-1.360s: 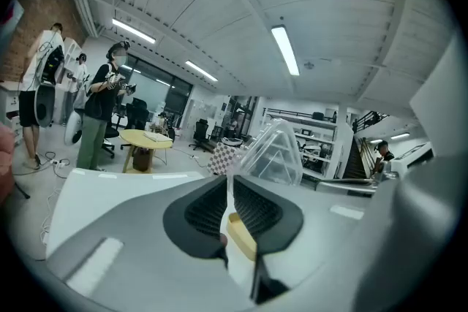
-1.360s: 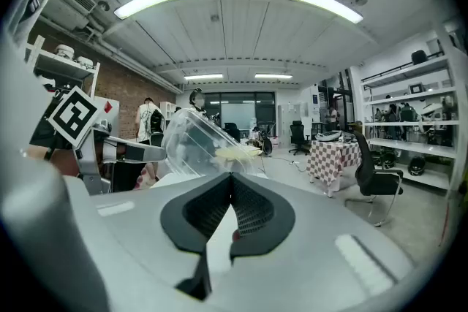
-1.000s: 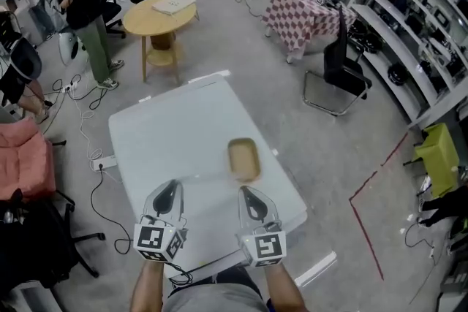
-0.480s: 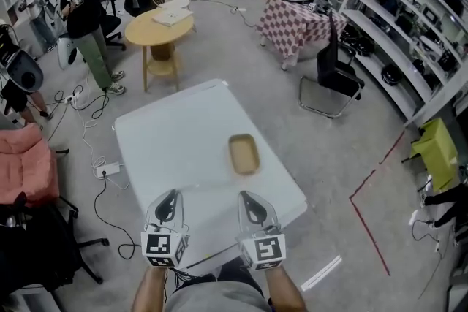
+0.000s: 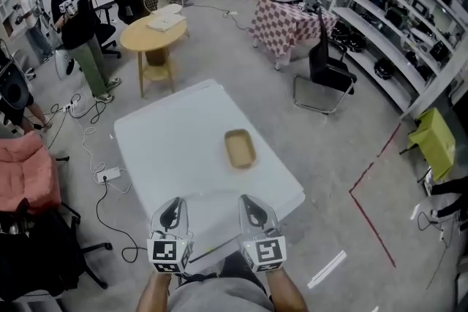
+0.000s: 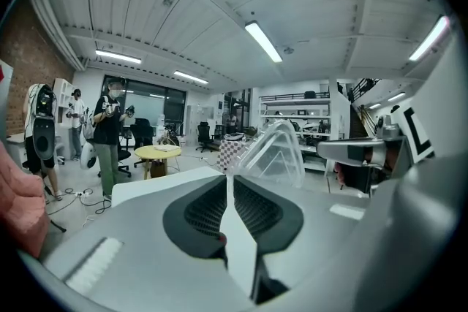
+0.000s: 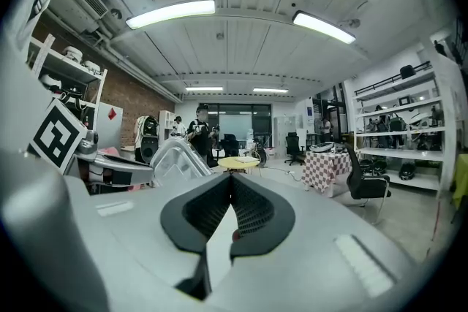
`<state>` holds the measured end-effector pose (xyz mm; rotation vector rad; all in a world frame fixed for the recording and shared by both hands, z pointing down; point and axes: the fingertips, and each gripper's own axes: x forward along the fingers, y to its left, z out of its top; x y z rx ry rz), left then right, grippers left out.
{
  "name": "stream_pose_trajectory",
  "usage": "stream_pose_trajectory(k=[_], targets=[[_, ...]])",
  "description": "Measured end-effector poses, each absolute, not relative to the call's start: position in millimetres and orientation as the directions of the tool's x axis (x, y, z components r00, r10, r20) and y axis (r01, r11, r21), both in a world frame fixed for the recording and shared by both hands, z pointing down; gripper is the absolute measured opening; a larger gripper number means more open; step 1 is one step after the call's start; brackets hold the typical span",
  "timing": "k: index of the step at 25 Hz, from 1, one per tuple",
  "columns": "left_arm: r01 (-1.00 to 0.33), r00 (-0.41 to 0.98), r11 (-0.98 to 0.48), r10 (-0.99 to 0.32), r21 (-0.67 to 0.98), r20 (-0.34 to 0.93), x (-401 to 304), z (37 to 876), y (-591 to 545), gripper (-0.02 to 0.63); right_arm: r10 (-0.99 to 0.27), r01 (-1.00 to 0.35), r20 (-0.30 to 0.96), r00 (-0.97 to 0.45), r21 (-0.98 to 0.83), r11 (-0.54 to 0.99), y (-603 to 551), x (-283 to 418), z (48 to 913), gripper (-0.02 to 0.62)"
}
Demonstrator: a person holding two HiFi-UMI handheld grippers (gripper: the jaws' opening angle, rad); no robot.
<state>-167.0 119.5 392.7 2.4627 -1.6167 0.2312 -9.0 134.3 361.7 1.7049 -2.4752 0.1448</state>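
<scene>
The left gripper [image 6: 229,177] has its jaws pressed together at the tips, pinching one edge of a clear plastic lid [image 6: 274,153] that rises from the tips and leans to that gripper's right. The right gripper [image 7: 230,177] is level with it and close by on that side, jaws likewise closed. The lid's far edge dips in at those tips, so the lid spans the gap between the two. Both grippers hover over the near edge of a white table [image 5: 168,142]. Ahead of them and a little to the right, well apart from the lid, a tan tray [image 5: 240,148] lies on the tabletop. Beyond the table's far end stands a round yellow table [image 5: 155,29], with a person in black [image 5: 80,22] to its left. Far ahead to the right are a checkered table [image 5: 285,14], a black chair [image 5: 325,69] and wall shelves [image 5: 395,18].
</scene>
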Motion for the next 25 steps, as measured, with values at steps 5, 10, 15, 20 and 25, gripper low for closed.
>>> stream_pose_trajectory(k=[5, 10, 15, 20, 25], targets=[[-0.916, 0.397, -0.398, -0.886, 0.047, 0.241, -166, 395, 134, 0.04, -0.928, -0.942, 0.171, -0.332, -0.01, 0.335, 148, -5, 367, 0.003], [-0.909, 0.412, -0.414, -0.877, 0.044, 0.249, -163, 401, 143, 0.04, -0.931, -0.948, 0.185, -0.314, -0.011, 0.317, 157, -1, 376, 0.003], [-0.906, 0.418, -0.421, -0.874, 0.043, 0.245, -161, 401, 145, 0.04, -0.934, -0.951, 0.185, -0.305, -0.012, 0.308, 162, 1, 378, 0.003], [-0.903, 0.426, -0.428, -0.873, 0.044, 0.238, -157, 395, 145, 0.04, -0.935, -0.952, 0.187, -0.302, -0.015, 0.304, 164, 4, 375, 0.003], [-0.902, 0.427, -0.43, -0.873, 0.044, 0.235, -156, 396, 144, 0.04, -0.935, -0.952, 0.188, -0.302, -0.018, 0.304, 163, 6, 377, 0.003]])
